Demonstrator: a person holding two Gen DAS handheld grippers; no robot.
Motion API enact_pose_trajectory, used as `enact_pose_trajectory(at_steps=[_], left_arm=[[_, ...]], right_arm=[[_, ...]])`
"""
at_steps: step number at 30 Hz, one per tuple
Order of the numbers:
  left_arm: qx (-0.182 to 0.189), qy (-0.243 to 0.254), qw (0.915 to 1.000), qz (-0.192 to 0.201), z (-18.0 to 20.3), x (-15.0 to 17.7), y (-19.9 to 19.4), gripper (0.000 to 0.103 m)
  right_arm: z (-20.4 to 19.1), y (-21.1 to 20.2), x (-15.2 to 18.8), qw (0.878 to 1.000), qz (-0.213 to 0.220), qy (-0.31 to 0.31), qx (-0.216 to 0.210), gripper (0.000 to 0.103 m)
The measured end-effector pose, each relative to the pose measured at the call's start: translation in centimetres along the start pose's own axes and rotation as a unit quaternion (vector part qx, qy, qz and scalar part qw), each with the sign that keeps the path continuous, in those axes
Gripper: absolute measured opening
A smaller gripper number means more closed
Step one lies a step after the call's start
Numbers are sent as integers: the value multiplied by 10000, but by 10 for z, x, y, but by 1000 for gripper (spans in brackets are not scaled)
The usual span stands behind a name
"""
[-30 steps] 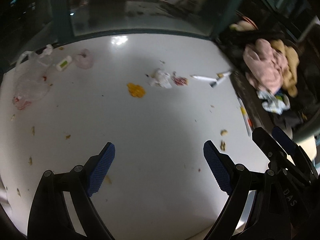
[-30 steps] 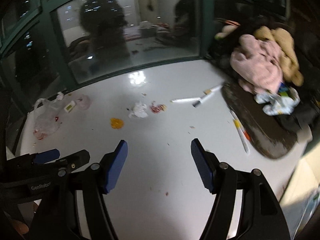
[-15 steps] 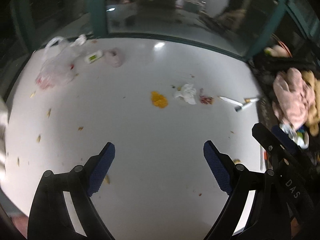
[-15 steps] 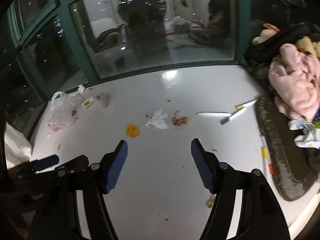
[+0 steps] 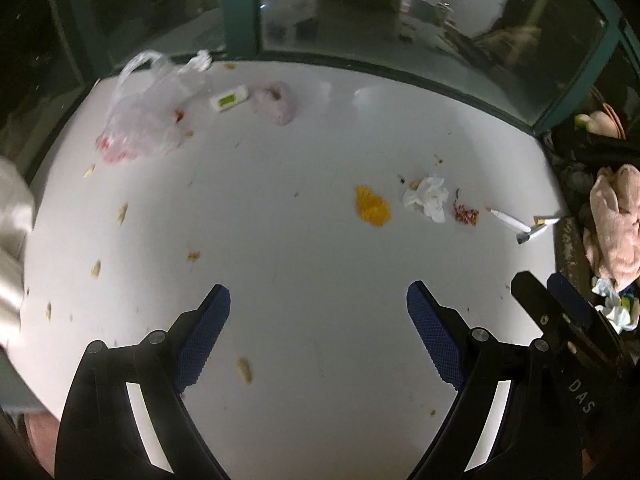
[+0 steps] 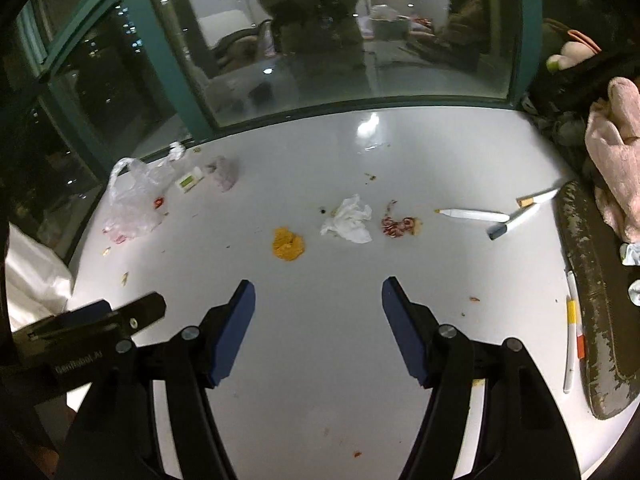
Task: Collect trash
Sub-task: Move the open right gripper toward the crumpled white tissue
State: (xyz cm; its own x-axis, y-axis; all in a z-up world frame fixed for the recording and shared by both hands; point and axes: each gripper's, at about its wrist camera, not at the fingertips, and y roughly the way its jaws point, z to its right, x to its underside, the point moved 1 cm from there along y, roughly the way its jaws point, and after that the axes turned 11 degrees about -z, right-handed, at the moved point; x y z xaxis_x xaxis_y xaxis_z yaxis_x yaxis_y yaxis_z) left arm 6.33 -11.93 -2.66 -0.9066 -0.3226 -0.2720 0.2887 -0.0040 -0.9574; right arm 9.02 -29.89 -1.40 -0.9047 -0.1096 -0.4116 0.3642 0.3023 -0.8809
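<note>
Trash lies scattered on a white table [image 5: 304, 264] [image 6: 400, 160]. A clear plastic bag [image 5: 140, 120] [image 6: 132, 204] sits far left, with a small green-and-white packet [image 5: 230, 98] [image 6: 189, 180] and a pinkish lump [image 5: 276, 102] [image 6: 226, 170] beside it. Mid-table are an orange scrap [image 5: 372, 206] [image 6: 288, 243], a crumpled white tissue [image 5: 426, 198] [image 6: 350, 220] and a red-and-white wrapper [image 5: 465, 213] [image 6: 400, 226]. My left gripper [image 5: 318, 300] and right gripper [image 6: 318, 292] both hover open and empty over bare table, short of these. Small crumbs [image 5: 245, 368] dot the near side.
White markers [image 6: 474, 215] [image 5: 510, 222] lie right of the wrapper, another pen [image 6: 572, 340] at the right edge. A dark worn board [image 6: 592, 312] and a pink cloth pile [image 6: 616, 160] [image 5: 616, 220] fill the right side. A green-framed window [image 6: 320, 60] backs the table.
Both views have swung left and tilted down. The plastic bag and lump now sit larger in the left wrist view; the cloth pile has slid toward the right edge. Both grippers stay open.
</note>
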Motion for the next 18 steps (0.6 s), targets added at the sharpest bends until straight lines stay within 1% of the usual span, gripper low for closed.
enact_pose_trajectory(at_steps=[2,6,12,18], left_arm=[[7,124,9999,-13,5,-9,7,87],[91,336,9991,-228,16,-30,33,87],[66,294,9989,-363,19,-62,68,87],[124,249,9984,-500,16,-90,102,87]], right_arm=[[3,5,-5,9999,-24,76,63,63],[6,23,-21,9995,-91,156,240,63],[11,59,-48,9987,-311,115,382,63],[12,95,-69,9981,-431,-25,442,63]])
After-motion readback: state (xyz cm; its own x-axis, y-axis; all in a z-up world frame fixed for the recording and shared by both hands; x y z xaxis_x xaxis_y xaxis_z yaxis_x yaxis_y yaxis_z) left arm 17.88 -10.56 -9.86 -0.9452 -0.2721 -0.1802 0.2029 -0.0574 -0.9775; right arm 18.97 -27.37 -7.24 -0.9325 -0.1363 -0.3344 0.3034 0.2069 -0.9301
